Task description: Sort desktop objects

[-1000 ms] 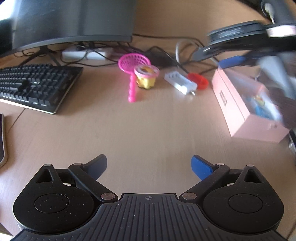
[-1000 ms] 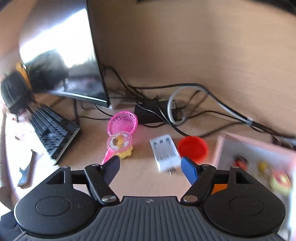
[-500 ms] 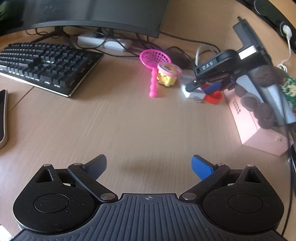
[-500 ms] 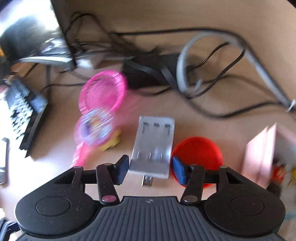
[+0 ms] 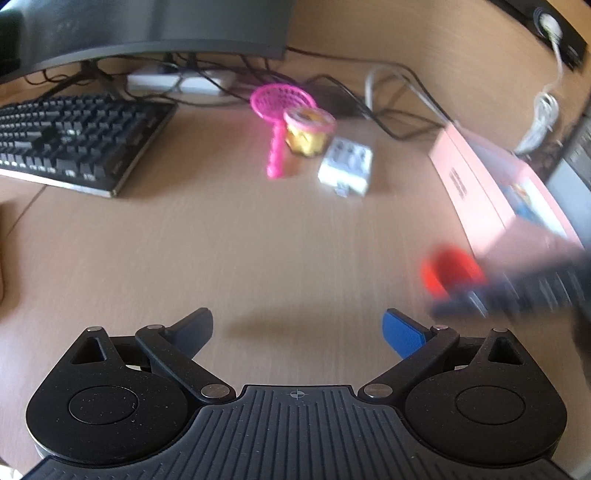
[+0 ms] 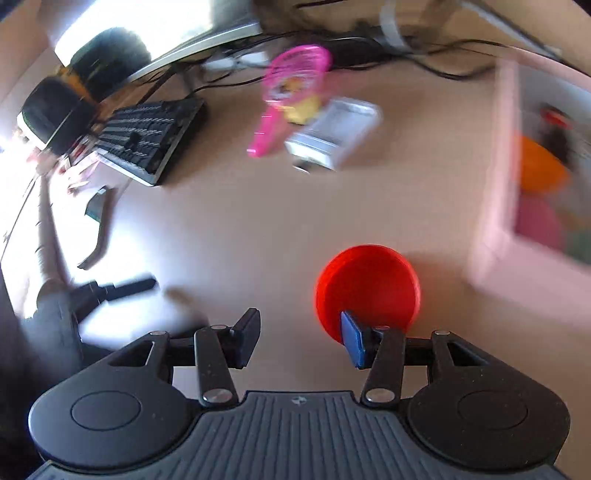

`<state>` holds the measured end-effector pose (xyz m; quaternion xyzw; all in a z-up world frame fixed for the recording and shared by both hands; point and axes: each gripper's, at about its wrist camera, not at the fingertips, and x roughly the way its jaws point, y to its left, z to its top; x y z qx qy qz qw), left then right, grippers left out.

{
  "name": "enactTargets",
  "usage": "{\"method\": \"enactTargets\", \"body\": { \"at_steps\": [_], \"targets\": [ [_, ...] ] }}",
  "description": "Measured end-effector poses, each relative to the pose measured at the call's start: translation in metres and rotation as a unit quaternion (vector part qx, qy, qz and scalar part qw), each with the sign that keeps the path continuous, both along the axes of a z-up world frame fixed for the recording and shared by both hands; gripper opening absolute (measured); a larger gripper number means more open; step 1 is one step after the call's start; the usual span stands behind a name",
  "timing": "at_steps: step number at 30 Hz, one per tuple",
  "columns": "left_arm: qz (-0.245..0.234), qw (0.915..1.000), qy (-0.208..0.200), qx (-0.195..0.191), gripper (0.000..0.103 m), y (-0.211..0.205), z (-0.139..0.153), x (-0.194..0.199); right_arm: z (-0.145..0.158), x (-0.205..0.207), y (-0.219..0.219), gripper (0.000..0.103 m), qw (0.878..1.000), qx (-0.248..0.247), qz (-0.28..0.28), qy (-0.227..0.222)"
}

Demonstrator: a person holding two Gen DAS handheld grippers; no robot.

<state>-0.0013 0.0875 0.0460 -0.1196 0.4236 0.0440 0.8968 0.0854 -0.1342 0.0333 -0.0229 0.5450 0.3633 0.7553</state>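
Right gripper (image 6: 299, 338) jaws were partly apart, having closed further within the last second and then held; nothing sat in the gap between them. The red dish (image 6: 366, 291) was off to the outer side of the blue right-hand finger (image 6: 352, 339), which overlapped the dish's near rim; contact not clear from this view. Pads not pressing on anything, so not a grip. The gripper pointed steeply down at the counter (image 6: 229, 229), and the frame was motion-blurred. Left gripper (image 5: 297, 332) jaws stood wide apart, empty, over bare counter near the front edge, also angled down. In the left wrist view the red dish (image 5: 448, 269) showed as a blur at the right, just beside the near end of the pink box (image 5: 491, 192), with the dark smear of the right gripper (image 5: 517, 295) against it. Pink box lay along the counter's right side, open top, with coloured items inside. White charger (image 5: 347, 164) sat toward the back middle of the counter, just beside the yellow cup with pink lid (image 5: 308, 129) and the pink strainer (image 5: 280, 110). Black keyboard (image 5: 77, 140) sat at back left under the monitor (image 5: 147, 26). Cables ran along the back edge.
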Motion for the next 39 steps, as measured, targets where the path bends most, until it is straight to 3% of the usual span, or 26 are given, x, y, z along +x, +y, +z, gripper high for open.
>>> {"method": "enactTargets", "body": {
  "at_steps": [6, 10, 13, 14, 16, 17, 18, 23, 28, 30, 33, 37, 39],
  "targets": [
    [-0.026, 0.9982, -0.037, 0.040, 0.101, -0.016, 0.006, 0.076, 0.003, -0.025, -0.060, 0.053, 0.994, -0.034, -0.083, -0.058],
    [-0.041, 0.9953, -0.024, 0.084, 0.101, -0.037, -0.009, 0.136, 0.012, -0.033, -0.095, 0.067, 0.988, -0.016, -0.129, -0.082],
    [-0.044, 0.9939, -0.015, 0.100, 0.084, -0.047, -0.016, 0.156, 0.025, -0.044, -0.120, 0.071, 0.981, -0.006, -0.162, -0.110],
    [-0.048, 0.9933, -0.011, 0.104, 0.073, -0.052, -0.017, 0.160, 0.027, -0.047, -0.130, 0.071, 0.978, -0.003, -0.174, -0.115],
    [-0.053, 0.9918, -0.013, 0.116, 0.065, -0.057, -0.017, 0.162, 0.027, -0.050, -0.142, 0.071, 0.974, 0.003, -0.194, -0.118],
    [-0.057, 0.9907, -0.014, 0.123, 0.055, -0.060, -0.017, 0.162, 0.027, -0.052, -0.148, 0.071, 0.972, 0.006, -0.202, -0.120],
    [-0.062, 0.9899, -0.014, 0.127, 0.053, -0.063, -0.016, 0.160, 0.026, -0.054, -0.150, 0.071, 0.970, 0.006, -0.209, -0.124],
    [-0.101, 0.9857, -0.014, 0.134, 0.053, -0.082, -0.005, 0.131, 0.024, -0.062, -0.156, 0.075, 0.963, -0.007, -0.216, -0.161],
    [-0.206, 0.9739, -0.018, 0.094, 0.053, -0.111, -0.001, 0.057, 0.018, -0.063, -0.157, 0.078, 0.962, -0.020, -0.210, -0.173],
    [-0.221, 0.9716, -0.013, 0.084, 0.063, -0.116, -0.003, 0.031, 0.016, -0.064, -0.157, 0.082, 0.963, -0.024, -0.201, -0.177],
    [-0.200, 0.9725, -0.017, 0.118, 0.077, -0.115, -0.006, 0.003, 0.014, -0.065, -0.155, 0.085, 0.964, -0.033, -0.183, -0.187],
    [-0.115, 0.9783, -0.008, 0.172, 0.082, -0.092, -0.006, -0.003, 0.010, -0.065, -0.146, 0.086, 0.969, -0.031, -0.158, -0.190],
    [-0.072, 0.9821, -0.001, 0.174, 0.084, -0.077, -0.003, 0.001, 0.009, -0.066, -0.139, 0.086, 0.970, -0.028, -0.146, -0.192]
  ]
}}
